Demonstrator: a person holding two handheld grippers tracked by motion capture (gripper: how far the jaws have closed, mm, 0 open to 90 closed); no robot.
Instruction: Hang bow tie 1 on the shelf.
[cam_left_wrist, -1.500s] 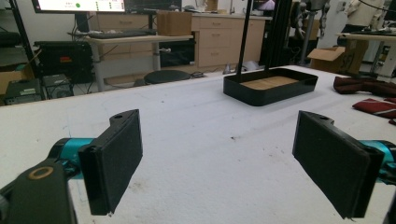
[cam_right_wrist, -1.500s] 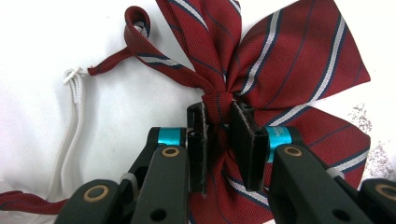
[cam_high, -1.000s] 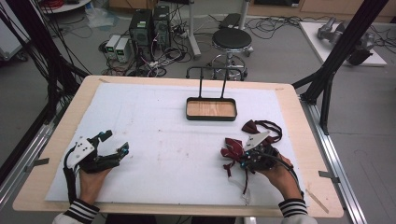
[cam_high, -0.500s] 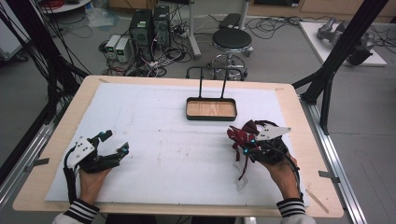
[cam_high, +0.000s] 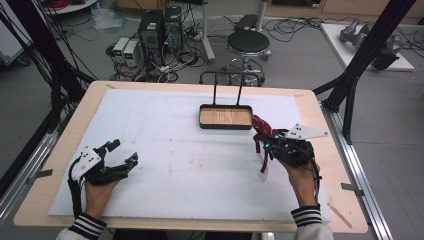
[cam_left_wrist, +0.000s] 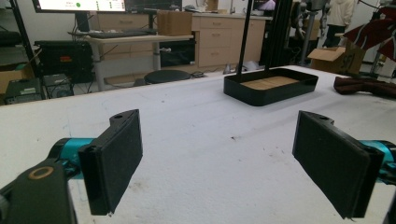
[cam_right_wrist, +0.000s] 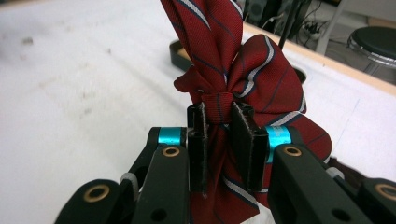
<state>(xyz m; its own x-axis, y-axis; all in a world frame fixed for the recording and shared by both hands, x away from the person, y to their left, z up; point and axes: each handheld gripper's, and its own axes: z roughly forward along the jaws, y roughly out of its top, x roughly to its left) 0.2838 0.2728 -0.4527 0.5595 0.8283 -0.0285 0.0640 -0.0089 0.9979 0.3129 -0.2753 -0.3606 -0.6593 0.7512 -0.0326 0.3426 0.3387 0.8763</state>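
Closest to us in the high view are the two hands at the table's near edge, and our left gripper (cam_high: 120, 155) sits low on the white sheet (cam_high: 190, 165) with nothing in it. Its own view makes that plain: the jaws stand wide apart over bare sheet, a detail the overhead shot only hints at. Over on the other side, our right gripper (cam_high: 267, 142) is clamped on the tie (cam_high: 261, 131), a dark red one, held up off the sheet with one tail hanging down below the hand. From above it's just a reddish bunch, but in the right gripper view we get the good stuff: the tie (cam_right_wrist: 233, 70) has thin white and navy stripes, and the pads (cam_right_wrist: 246, 135) are pinched tight on a gathered neck of fabric, with folds fanning out above them and more cloth dropping below. A bit farther out is the black tray (cam_high: 226, 117) with a wooden floor, just left of the tie and mid-table. The left gripper view shows the tray (cam_left_wrist: 271, 87) side-on with its rounded wall, plus the tie (cam_left_wrist: 362, 86) trailing on the sheet to its right.
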